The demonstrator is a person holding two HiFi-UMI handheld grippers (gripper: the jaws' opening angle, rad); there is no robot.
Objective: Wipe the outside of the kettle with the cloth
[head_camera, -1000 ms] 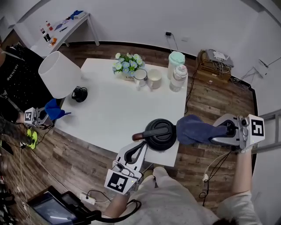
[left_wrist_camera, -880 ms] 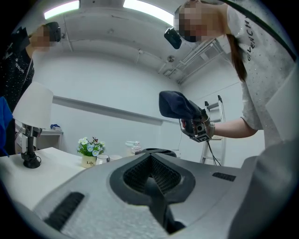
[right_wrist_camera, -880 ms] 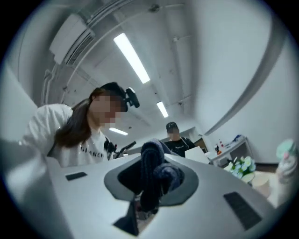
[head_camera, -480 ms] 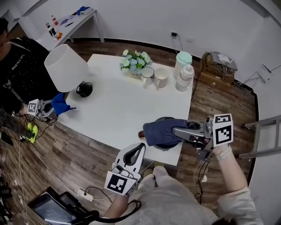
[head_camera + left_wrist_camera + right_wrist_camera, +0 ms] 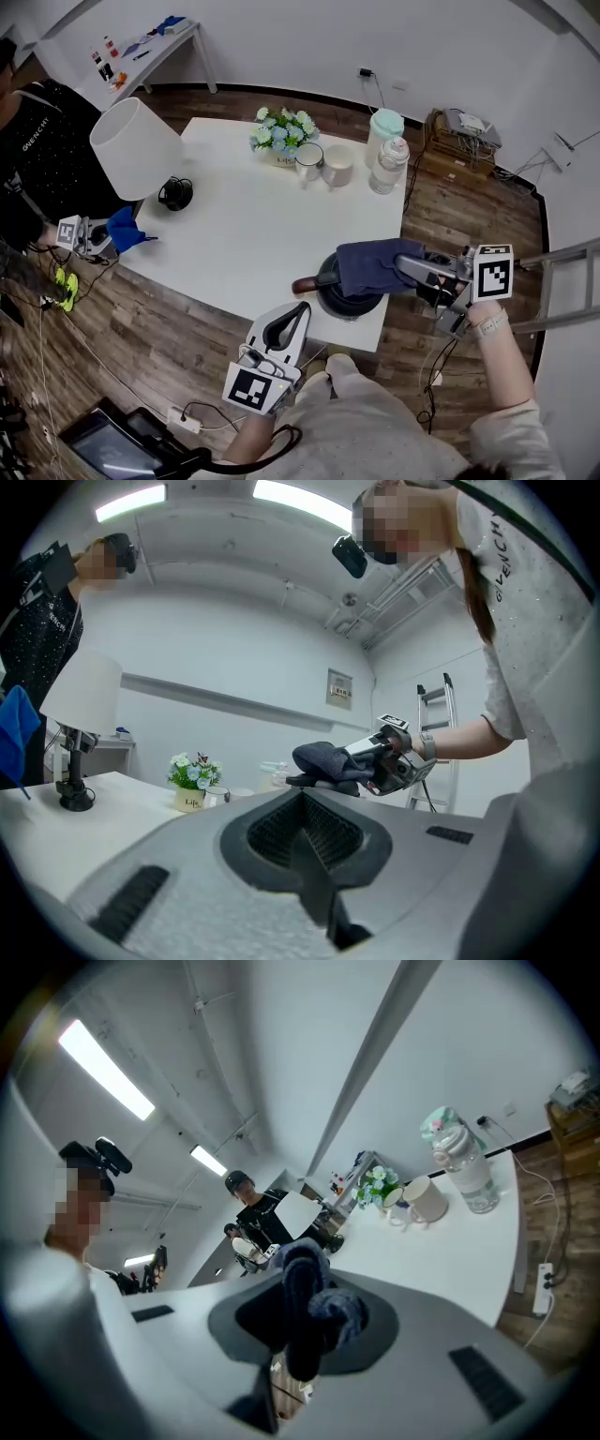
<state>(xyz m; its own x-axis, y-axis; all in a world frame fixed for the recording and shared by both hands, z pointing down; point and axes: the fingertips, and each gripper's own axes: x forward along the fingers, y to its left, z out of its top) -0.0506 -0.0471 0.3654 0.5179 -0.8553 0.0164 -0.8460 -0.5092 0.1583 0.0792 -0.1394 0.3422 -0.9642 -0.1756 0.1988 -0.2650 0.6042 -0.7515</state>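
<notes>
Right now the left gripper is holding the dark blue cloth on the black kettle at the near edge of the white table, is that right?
Not quite: it is the right gripper that holds the dark blue cloth on the black kettle at the near edge of the white table, as the head view shows. The left gripper is shut and empty, off the table.

light: bright, even, ceiling strips (image 5: 105,1070) | shadows: soft | edges: fisheye vignette | near bodies: blurred
</notes>
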